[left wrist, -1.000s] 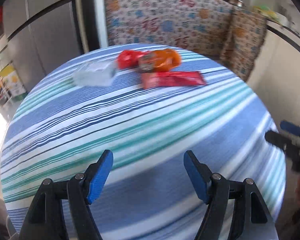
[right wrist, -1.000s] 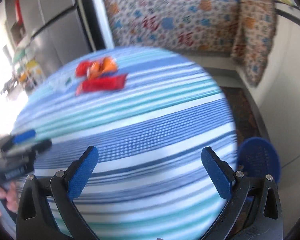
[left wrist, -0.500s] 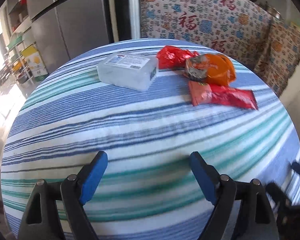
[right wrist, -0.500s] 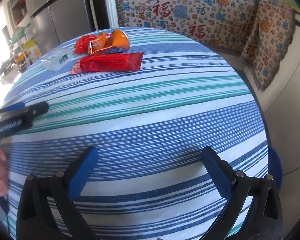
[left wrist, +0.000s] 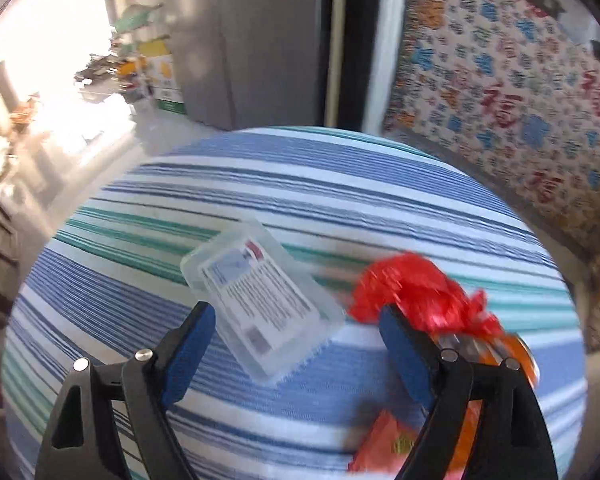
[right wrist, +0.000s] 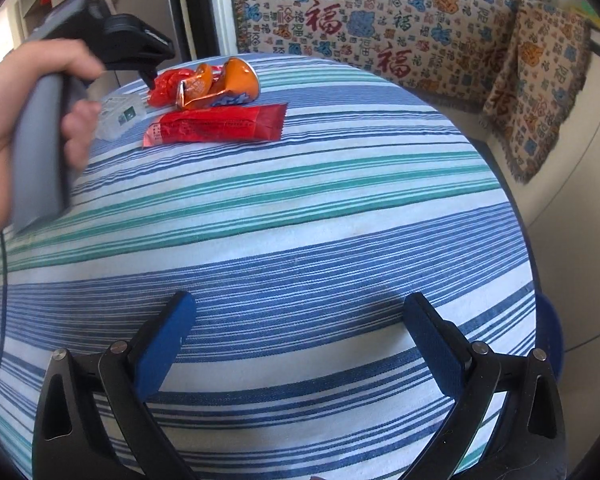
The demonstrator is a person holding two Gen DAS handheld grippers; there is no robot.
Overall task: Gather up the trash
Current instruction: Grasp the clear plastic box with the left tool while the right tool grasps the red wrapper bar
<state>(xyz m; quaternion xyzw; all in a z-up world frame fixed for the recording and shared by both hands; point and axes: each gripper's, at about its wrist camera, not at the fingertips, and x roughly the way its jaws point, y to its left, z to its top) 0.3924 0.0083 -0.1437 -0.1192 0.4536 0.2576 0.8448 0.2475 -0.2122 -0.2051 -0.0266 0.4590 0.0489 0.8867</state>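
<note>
A: Big to small. Round table [right wrist: 300, 216] with a striped cloth. All the trash sits in 1 cluster at its far side, seen from the right wrist.

B: Items?

A: 4. Flat red wrapper [right wrist: 216, 125] lying nearest. Orange foil pack [right wrist: 224, 84] behind it, torn open. Clear plastic box [left wrist: 260, 300] with a printed label, just left of those. Crumpled red bag [left wrist: 414, 292] beside the box, touching or nearly; the blur hides it.

B: Grippers?

A: Left gripper [left wrist: 296, 332] is over the cluster, fingers spread wide, nothing between the pads. The box's near corner sits in the gap, and the right finger's tip overlaps the red bag in the left wrist view. Right gripper [right wrist: 300, 332] hangs low over bare cloth at the near side, fingers apart, empty, well away from the trash.

B: Risks?

A: The box lies diagonal to the jaws. Closing on a corner could make it twist out or skid on the cloth. The red bag is close enough that 1 finger may catch it too, giving a 2-item pinch that drops. The left view is smeared, so alignment is a guess. I would square up to the box's short side first.
</note>
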